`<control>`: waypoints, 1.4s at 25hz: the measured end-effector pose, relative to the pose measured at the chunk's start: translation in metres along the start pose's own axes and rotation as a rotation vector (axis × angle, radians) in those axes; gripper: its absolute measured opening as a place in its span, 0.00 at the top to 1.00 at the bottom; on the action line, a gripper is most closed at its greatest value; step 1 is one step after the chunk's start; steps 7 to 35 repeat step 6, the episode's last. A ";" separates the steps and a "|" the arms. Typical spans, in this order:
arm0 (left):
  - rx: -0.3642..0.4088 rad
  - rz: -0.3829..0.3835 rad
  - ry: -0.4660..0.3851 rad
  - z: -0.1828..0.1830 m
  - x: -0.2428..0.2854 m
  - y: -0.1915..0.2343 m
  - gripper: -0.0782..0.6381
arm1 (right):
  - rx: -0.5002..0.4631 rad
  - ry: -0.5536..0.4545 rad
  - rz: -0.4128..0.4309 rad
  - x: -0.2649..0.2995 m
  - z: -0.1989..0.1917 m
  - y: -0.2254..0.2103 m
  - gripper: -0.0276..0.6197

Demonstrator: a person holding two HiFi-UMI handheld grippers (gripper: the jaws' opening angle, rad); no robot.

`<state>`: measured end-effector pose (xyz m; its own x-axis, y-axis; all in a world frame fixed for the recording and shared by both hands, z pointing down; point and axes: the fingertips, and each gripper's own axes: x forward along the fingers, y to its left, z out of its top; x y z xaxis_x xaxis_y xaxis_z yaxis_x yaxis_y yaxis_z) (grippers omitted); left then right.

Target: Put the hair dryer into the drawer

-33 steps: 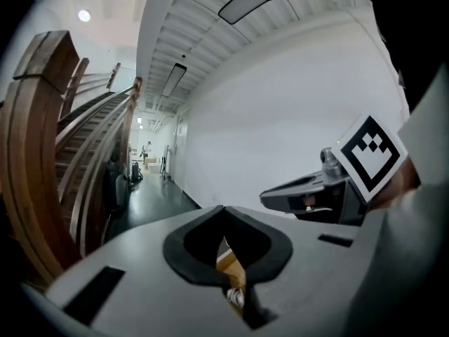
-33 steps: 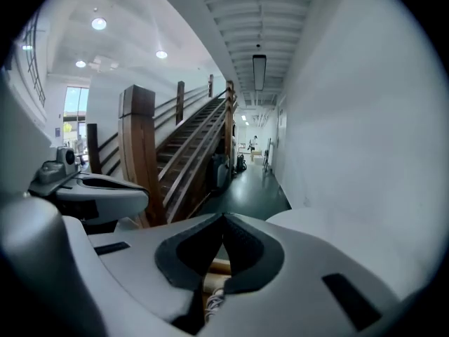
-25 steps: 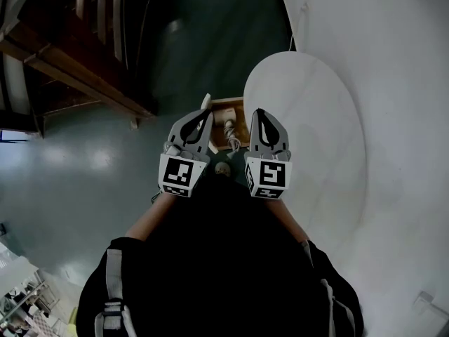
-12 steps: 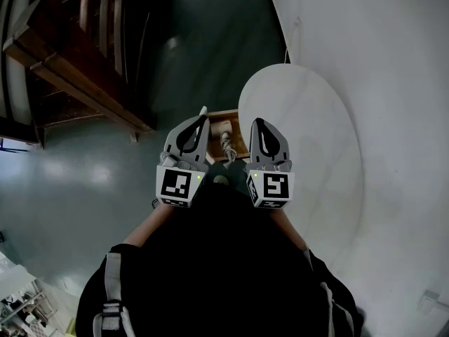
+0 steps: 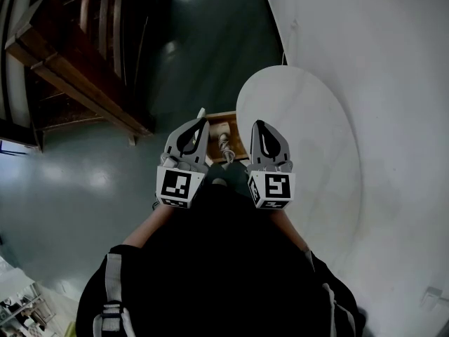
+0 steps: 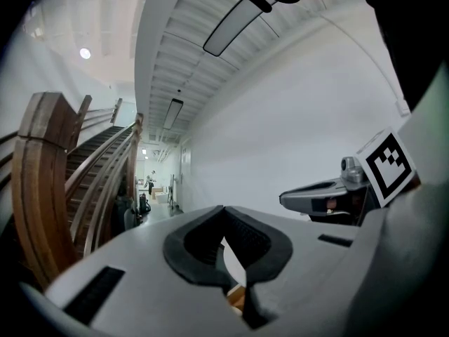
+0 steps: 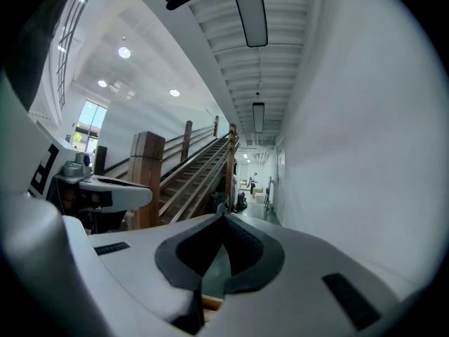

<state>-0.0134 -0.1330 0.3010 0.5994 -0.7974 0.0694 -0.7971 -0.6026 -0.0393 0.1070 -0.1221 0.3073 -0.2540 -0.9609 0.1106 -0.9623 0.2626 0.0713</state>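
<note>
**A:** Head view first. Where to look for the hair dryer?

**B:** Straight down, inside the wooden drawer, framed between the left gripper and the right gripper. Looks pale, with what seems a looped cord. Too small and dim to say more.

**A:** Nearer which hand?

**B:** About midway, so hard to favour either. Well below both, though. Would judge any reach as a drop downward, not a push ahead. Seems to lie lengthwise away from the body, said with little confidence.

**A:** Job nearly done, then?

**B:** Probably, judging by where it lies. Perhaps only the closing left.

**A:** And around it?

**B:** A smooth, white, round tabletop on the right, a dark wooden staircase on the left, a glossy grey-green floor underneath.

**A:** Left gripper view next.

**B:** Shows the jaws together, with black ribbed pads meeting at the tips, clamped on nothing. Only a sliver of tan wood through the slot behind the tips, likely the drawer far below. Aimed level along a plain white wall, with the other gripper off to the right.

**A:** Right gripper view?

**B:** Much the same. Jaws closed tip to tip, nothing between them, and again a scrap of tan wood low in the slot. Looks down a corridor beside the staircase. No sign of the hair dryer itself in either gripper view.
</note>
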 end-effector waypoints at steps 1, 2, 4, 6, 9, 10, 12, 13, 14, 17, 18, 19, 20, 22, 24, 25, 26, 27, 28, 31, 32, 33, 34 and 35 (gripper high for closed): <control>0.001 -0.002 0.000 0.000 0.000 -0.001 0.88 | 0.002 -0.002 0.000 0.000 0.000 0.000 0.92; 0.002 -0.005 -0.001 0.000 0.000 -0.001 0.88 | 0.005 -0.004 -0.001 -0.001 0.000 0.000 0.92; 0.005 -0.008 0.000 -0.001 -0.002 -0.001 0.88 | 0.010 -0.003 -0.001 -0.001 -0.001 0.002 0.92; 0.008 -0.011 0.001 -0.002 -0.004 -0.001 0.88 | 0.016 0.001 0.001 -0.002 -0.002 0.004 0.92; 0.008 -0.011 0.001 -0.002 -0.004 -0.001 0.88 | 0.016 0.001 0.001 -0.002 -0.002 0.004 0.92; 0.008 -0.011 0.001 -0.002 -0.004 -0.001 0.88 | 0.016 0.001 0.001 -0.002 -0.002 0.004 0.92; 0.008 -0.011 0.001 -0.002 -0.004 -0.001 0.88 | 0.016 0.001 0.001 -0.002 -0.002 0.004 0.92; 0.008 -0.011 0.001 -0.002 -0.004 -0.001 0.88 | 0.016 0.001 0.001 -0.002 -0.002 0.004 0.92; 0.008 -0.011 0.001 -0.002 -0.004 -0.001 0.88 | 0.016 0.001 0.001 -0.002 -0.002 0.004 0.92; 0.008 -0.011 0.001 -0.002 -0.004 -0.001 0.88 | 0.016 0.001 0.001 -0.002 -0.002 0.004 0.92; 0.008 -0.011 0.001 -0.002 -0.004 -0.001 0.88 | 0.016 0.001 0.001 -0.002 -0.002 0.004 0.92; 0.008 -0.011 0.001 -0.002 -0.004 -0.001 0.88 | 0.016 0.001 0.001 -0.002 -0.002 0.004 0.92; 0.008 -0.011 0.001 -0.002 -0.004 -0.001 0.88 | 0.016 0.001 0.001 -0.002 -0.002 0.004 0.92; 0.008 -0.011 0.001 -0.002 -0.004 -0.001 0.88 | 0.016 0.001 0.001 -0.002 -0.002 0.004 0.92; 0.008 -0.011 0.001 -0.002 -0.004 -0.001 0.88 | 0.016 0.001 0.001 -0.002 -0.002 0.004 0.92; 0.008 -0.011 0.001 -0.002 -0.004 -0.001 0.88 | 0.016 0.001 0.001 -0.002 -0.002 0.004 0.92; 0.008 -0.011 0.001 -0.002 -0.004 -0.001 0.88 | 0.016 0.001 0.001 -0.002 -0.002 0.004 0.92; 0.008 -0.011 0.001 -0.002 -0.004 -0.001 0.88 | 0.016 0.001 0.001 -0.002 -0.002 0.004 0.92; 0.008 -0.011 0.001 -0.002 -0.004 -0.001 0.88 | 0.016 0.001 0.001 -0.002 -0.002 0.004 0.92; 0.008 -0.011 0.001 -0.002 -0.004 -0.001 0.88 | 0.016 0.001 0.001 -0.002 -0.002 0.004 0.92; 0.008 -0.011 0.001 -0.002 -0.004 -0.001 0.88 | 0.016 0.001 0.001 -0.002 -0.002 0.004 0.92; 0.008 -0.011 0.001 -0.002 -0.004 -0.001 0.88 | 0.016 0.001 0.001 -0.002 -0.002 0.004 0.92; 0.008 -0.011 0.001 -0.002 -0.004 -0.001 0.88 | 0.016 0.001 0.001 -0.002 -0.002 0.004 0.92; 0.008 -0.011 0.001 -0.002 -0.004 -0.001 0.88 | 0.016 0.001 0.001 -0.002 -0.002 0.004 0.92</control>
